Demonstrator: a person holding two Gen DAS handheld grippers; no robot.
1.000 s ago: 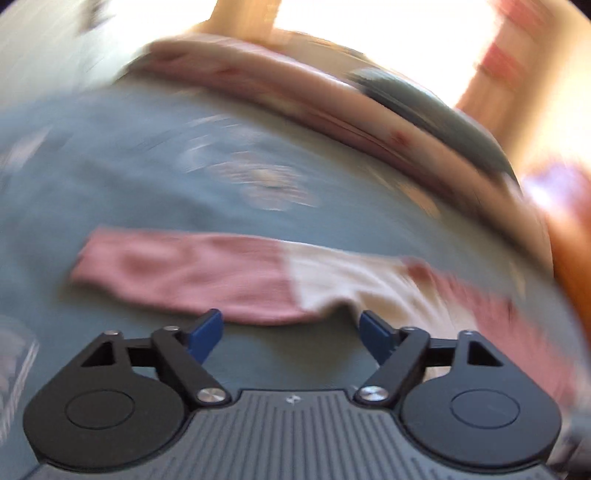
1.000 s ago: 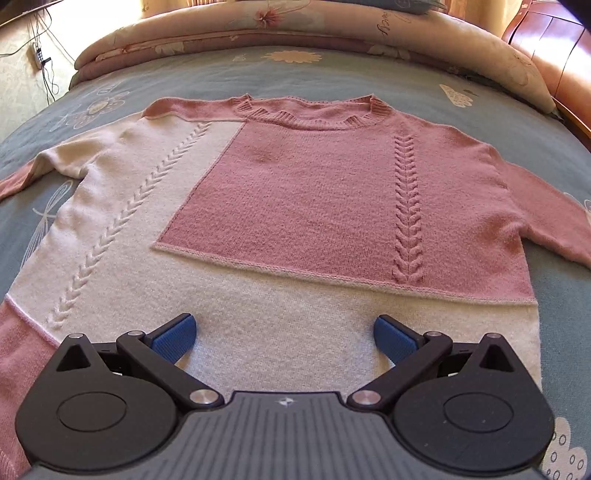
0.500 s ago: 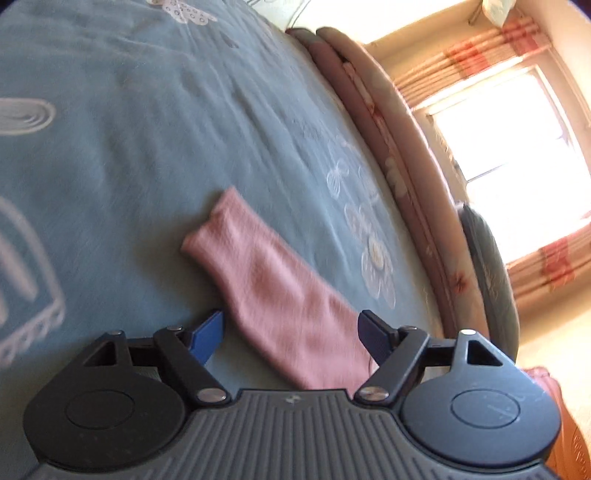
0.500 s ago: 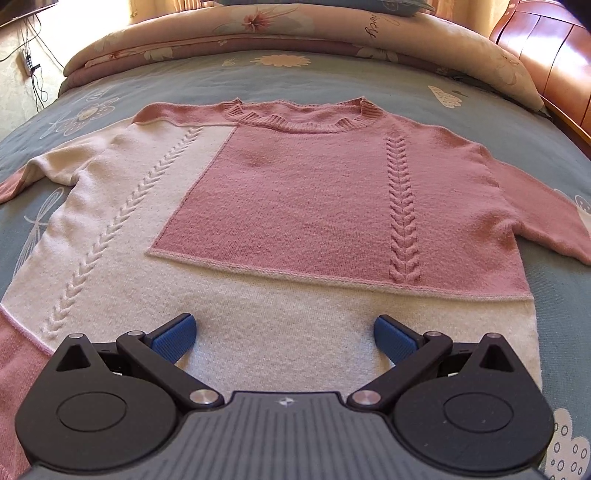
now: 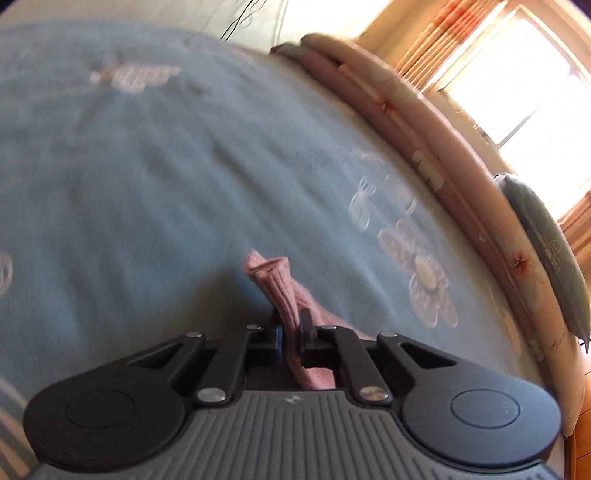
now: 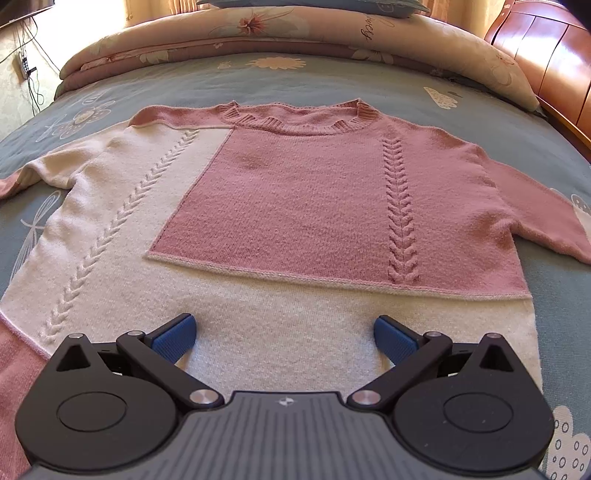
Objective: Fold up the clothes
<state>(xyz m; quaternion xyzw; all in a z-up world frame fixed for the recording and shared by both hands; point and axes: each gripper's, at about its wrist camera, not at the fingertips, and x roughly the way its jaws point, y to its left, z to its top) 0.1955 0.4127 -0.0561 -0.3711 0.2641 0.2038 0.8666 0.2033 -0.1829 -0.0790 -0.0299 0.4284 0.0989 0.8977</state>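
Note:
A pink and cream knit sweater (image 6: 295, 206) lies flat, face up, on the blue bedspread (image 6: 332, 77), neck at the far side. My right gripper (image 6: 284, 336) is open and empty, low over the cream hem. In the left wrist view my left gripper (image 5: 291, 334) is shut on the pink sleeve (image 5: 284, 291) near its cuff. The cuff end sticks up past the fingers, lifted off the bed. The rest of that sleeve is hidden behind the gripper body.
A rolled floral quilt (image 6: 258, 29) lies along the head of the bed; it also shows in the left wrist view (image 5: 443, 147). A wooden headboard (image 6: 554, 55) stands at the right. Cables (image 6: 29, 66) hang by the wall at the left. A bright window (image 5: 517, 74) is beyond.
My left gripper swung to the sleeve end, closed on it near the cuff and raised it. My right gripper stayed open and crept slightly forward over the hem.

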